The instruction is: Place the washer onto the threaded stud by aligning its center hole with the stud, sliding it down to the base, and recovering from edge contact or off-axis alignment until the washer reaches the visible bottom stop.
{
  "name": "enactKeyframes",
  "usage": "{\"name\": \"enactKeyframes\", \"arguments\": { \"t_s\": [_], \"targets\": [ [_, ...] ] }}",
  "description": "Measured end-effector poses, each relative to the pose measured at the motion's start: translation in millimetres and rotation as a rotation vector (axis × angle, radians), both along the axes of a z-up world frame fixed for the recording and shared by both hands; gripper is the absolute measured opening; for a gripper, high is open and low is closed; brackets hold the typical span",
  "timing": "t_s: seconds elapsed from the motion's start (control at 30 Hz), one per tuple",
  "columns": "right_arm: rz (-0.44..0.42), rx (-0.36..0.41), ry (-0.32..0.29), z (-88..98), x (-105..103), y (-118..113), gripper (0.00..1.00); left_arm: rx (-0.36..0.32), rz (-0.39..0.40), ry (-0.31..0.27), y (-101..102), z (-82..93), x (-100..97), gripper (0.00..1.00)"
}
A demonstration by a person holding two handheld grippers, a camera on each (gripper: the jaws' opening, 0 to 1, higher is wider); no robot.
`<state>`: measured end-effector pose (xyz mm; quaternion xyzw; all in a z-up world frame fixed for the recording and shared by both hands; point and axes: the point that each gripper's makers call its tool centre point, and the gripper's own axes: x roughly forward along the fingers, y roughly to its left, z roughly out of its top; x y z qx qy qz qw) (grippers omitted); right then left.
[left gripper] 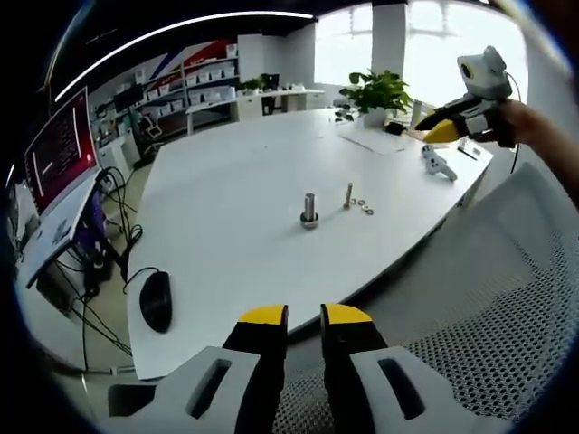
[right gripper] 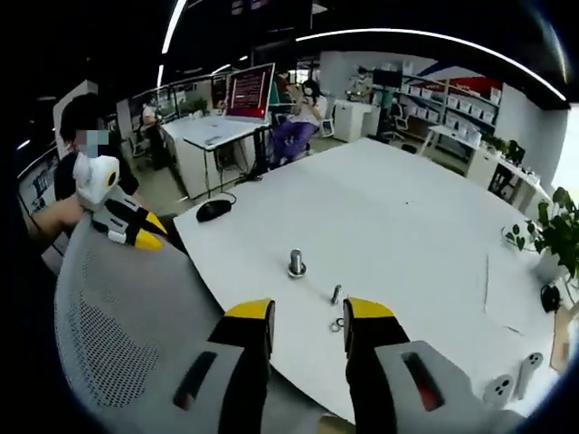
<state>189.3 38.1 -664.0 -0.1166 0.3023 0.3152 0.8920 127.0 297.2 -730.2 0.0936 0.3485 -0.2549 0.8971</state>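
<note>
Two tools are held above a grey mesh chair back (left gripper: 507, 298) at the edge of a large white surface (left gripper: 235, 181); neither touches the work.

Left gripper view, left to right: a red-lit monitor (left gripper: 59, 145) stands on a side desk, and a black mouse (left gripper: 156, 301) lies near the surface's near corner. The left tool (left gripper: 304, 314) rises from the bottom edge with its yellow-tipped jaws parted by a narrow gap and nothing between them. Well beyond it, mid-surface, a threaded stud (left gripper: 309, 210) stands upright on a round base. Just right of it stands a slimmer bolt (left gripper: 348, 195), with small washers (left gripper: 365, 207) lying flat beside that bolt, apart from the stud. A potted plant (left gripper: 373, 90) sits at the far side. A white controller (left gripper: 438, 163) lies near the right edge. The right tool (left gripper: 443, 131) hangs at upper right, held by a hand.

Right gripper view: the left tool (right gripper: 145, 233) appears at left over the chair; whether its jaws are parted cannot be told from here. The stud (right gripper: 296, 263) stands mid-surface. The right tool (right gripper: 308, 312) is released, jaws parted and empty, with the bolt (right gripper: 336, 294) and a washer (right gripper: 336, 325) on the surface seen between the jaw tips.
</note>
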Motion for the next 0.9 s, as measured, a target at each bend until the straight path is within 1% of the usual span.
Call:
{"name": "enactKeyframes", "arguments": {
  "t_s": [0.07, 0.17, 0.23, 0.3, 0.33, 0.47, 0.57, 0.6, 0.7, 0.77, 0.9],
  "targets": [
    [-0.039, 0.005, 0.0, -1.1, -9, -3, 0.32, 0.001, -0.003, -0.001, 0, 0.0, 0.0, 0.12],
    [-0.057, 0.012, -0.001, -4.5, -19, -3, 0.32, 0.003, -0.01, -0.003, -1, 0.2, 0.1, 0.12],
    [-0.07, -0.031, -0.002, -7.9, -24, -8, 0.32, 0.003, -0.016, -0.004, -1, 0.1, -0.2, 0.12],
    [-0.082, -0.091, -0.033, -6.2, -24, -16, 0.32, 0.003, -0.018, -0.007, -1, 0.5, -0.1, 0.12],
    [-0.088, -0.098, -0.038, -5.6, -25, -17, 0.32, 0.002, -0.023, -0.014, -2, 1.4, 0.1, 0.12],
    [-0.108, -0.118, -0.033, -10.6, -31, -20, 0.3, 0.002, -0.03, -0.021, -3, 1.9, 0.1, 0.12],
    [-0.151, -0.133, -0.043, -16.4, -33, -25, 0.28, 0.001, -0.032, -0.022, -3, 2.0, 0.3, 0.12],
    [-0.156, -0.14, -0.038, -18.2, -34, -26, 0.28, 0.001, -0.034, -0.022, -3, 2.0, 0.2, 0.12],
    [-0.153, -0.157, -0.027, -20.9, -35, -26, 0.28, 0.0, -0.035, -0.026, -3, 2.6, 0.4, 0.12],
    [-0.152, -0.169, -0.034, -19.8, -35, -27, 0.28, 0.0, -0.037, -0.028, -3, 2.7, 0.6, 0.12],
    [-0.146, -0.146, -0.035, -18.7, -34, -28, 0.28, 0.002, -0.038, -0.025, -3, 2.4, 0.7, 0.12]
  ]
}}
